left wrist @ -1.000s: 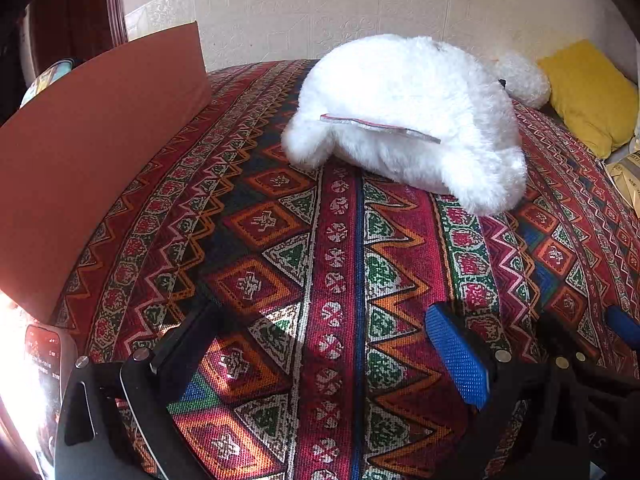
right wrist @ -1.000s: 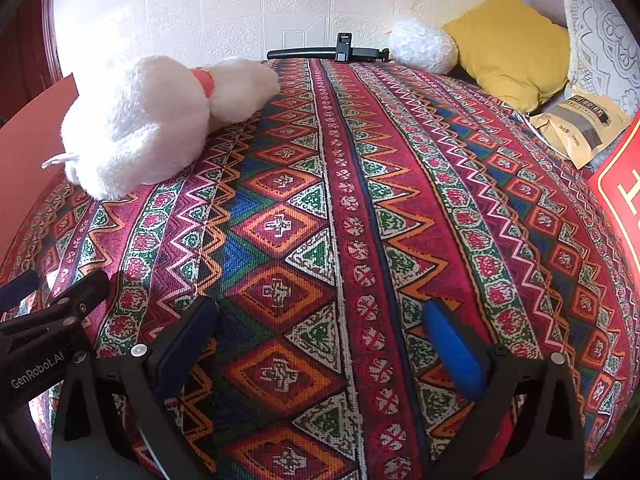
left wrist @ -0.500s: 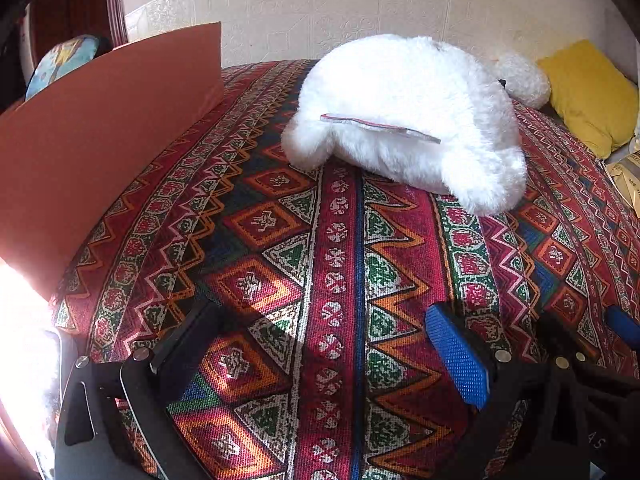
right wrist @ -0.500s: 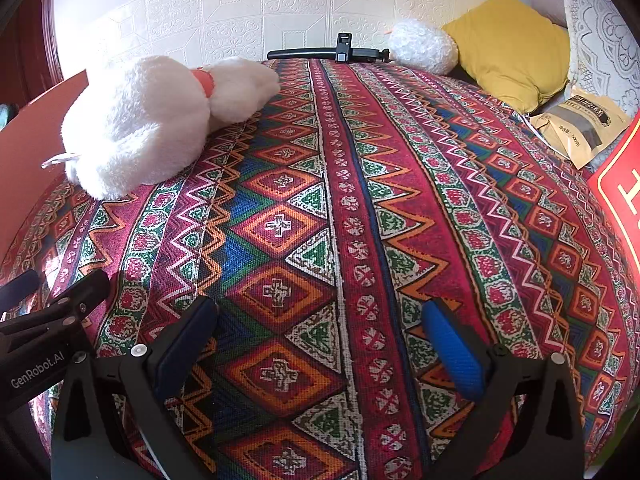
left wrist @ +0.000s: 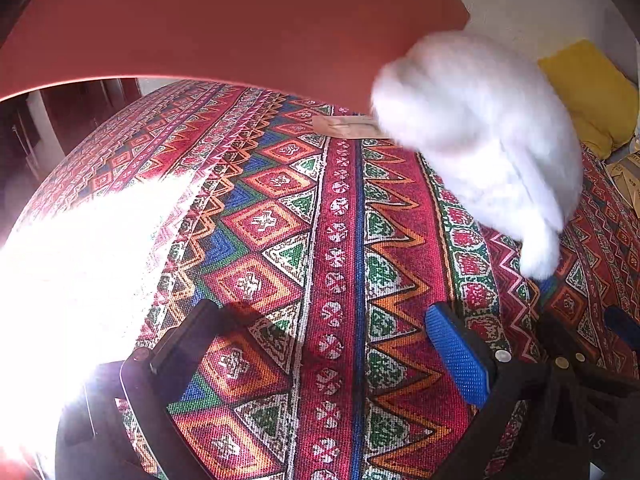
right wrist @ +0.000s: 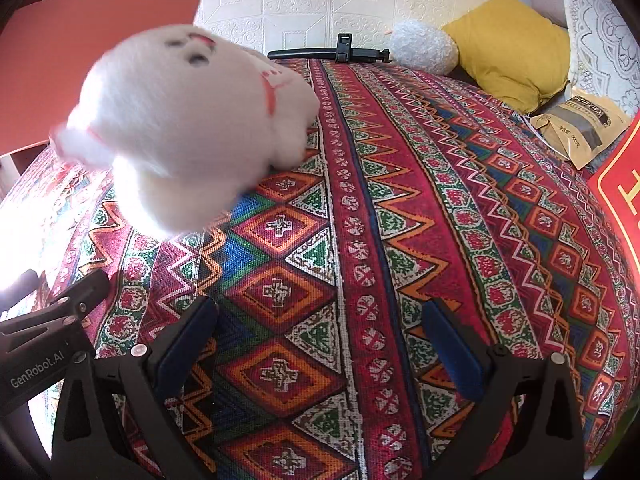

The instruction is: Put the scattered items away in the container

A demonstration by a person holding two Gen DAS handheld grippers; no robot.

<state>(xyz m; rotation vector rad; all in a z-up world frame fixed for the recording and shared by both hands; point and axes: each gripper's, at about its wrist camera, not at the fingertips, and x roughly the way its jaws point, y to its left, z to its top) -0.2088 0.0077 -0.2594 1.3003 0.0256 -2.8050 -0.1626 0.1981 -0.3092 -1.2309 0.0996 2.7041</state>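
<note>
Right now the plush, a white toy with a stitched face, shows blurred in both views; it lies on or just above the bedspread, and I cannot tell whether it touches. An orange board stands just behind it, perhaps a wall or flap of the container, though no whole container shows. Near the plush in the left view a small tan tag lies flat on the cloth.

Neither gripper holds anything. The left gripper hangs low over the bedspread with its jaws wide apart, the plush ahead and to its right. The right gripper is likewise spread wide, the plush ahead to its left.

Risks, as I judge them: the blur suggests the plush is not at rest, so a closing pinch could catch only loose fur and slip. The board looks thin and could topple if the toy is pushed against it. Hard sun glare whitens the near left of the bed and could hide its edge.

Farther back lie a black stick, a second white plush, a yellow pillow and a kraft pouch whose print is too small to read. Readable writing: "GenRobot.AI" on the left gripper's body in the right view, and a large "H" on a red sign.
</note>
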